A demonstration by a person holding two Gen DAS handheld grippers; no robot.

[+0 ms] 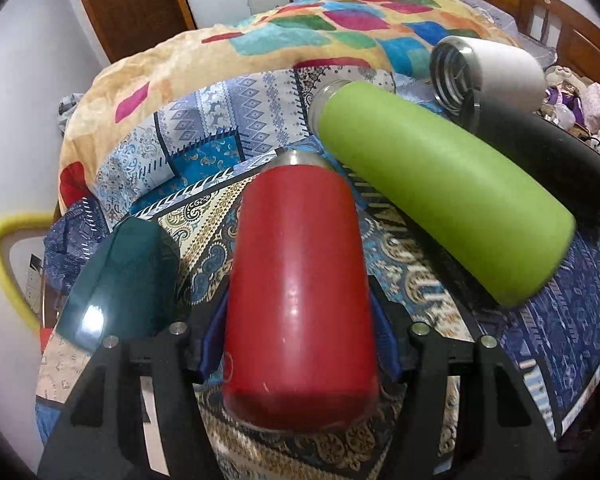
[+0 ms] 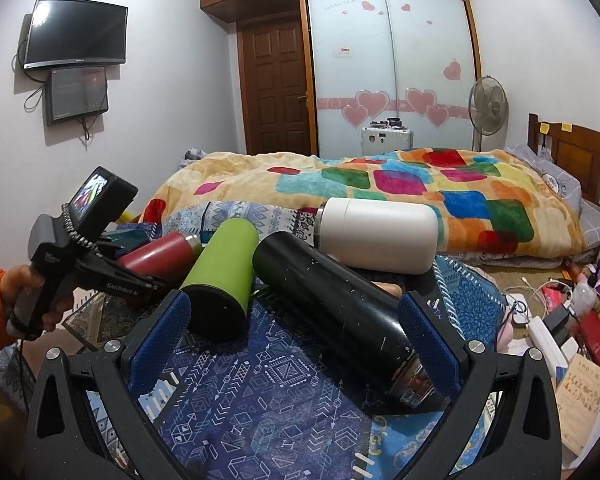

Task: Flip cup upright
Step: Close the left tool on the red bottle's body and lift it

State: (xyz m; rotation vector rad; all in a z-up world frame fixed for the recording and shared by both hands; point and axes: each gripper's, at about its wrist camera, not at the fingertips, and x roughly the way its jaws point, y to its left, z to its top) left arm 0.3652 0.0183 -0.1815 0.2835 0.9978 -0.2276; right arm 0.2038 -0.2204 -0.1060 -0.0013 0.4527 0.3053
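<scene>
Several flask cups lie on their sides on a patterned cloth. My left gripper [image 1: 300, 340] is shut on the red cup [image 1: 300, 280], blue pads on its sides, steel neck pointing away. The red cup also shows in the right wrist view [image 2: 156, 254]. The green cup [image 1: 440, 184] lies to its right, then the black cup [image 1: 552, 160] and the white cup [image 1: 496, 68]. My right gripper [image 2: 296, 340] is open, its pads either side of the black cup [image 2: 340, 308], without gripping it. The green cup [image 2: 224, 276] and white cup [image 2: 380, 234] lie beyond.
A dark green object [image 1: 120, 276] lies left of the red cup. A bed with a colourful blanket [image 2: 380, 188] stands behind. Cables, boxes and papers [image 2: 560, 328] clutter the floor at the right. The left hand-held gripper [image 2: 80, 256] is at the left.
</scene>
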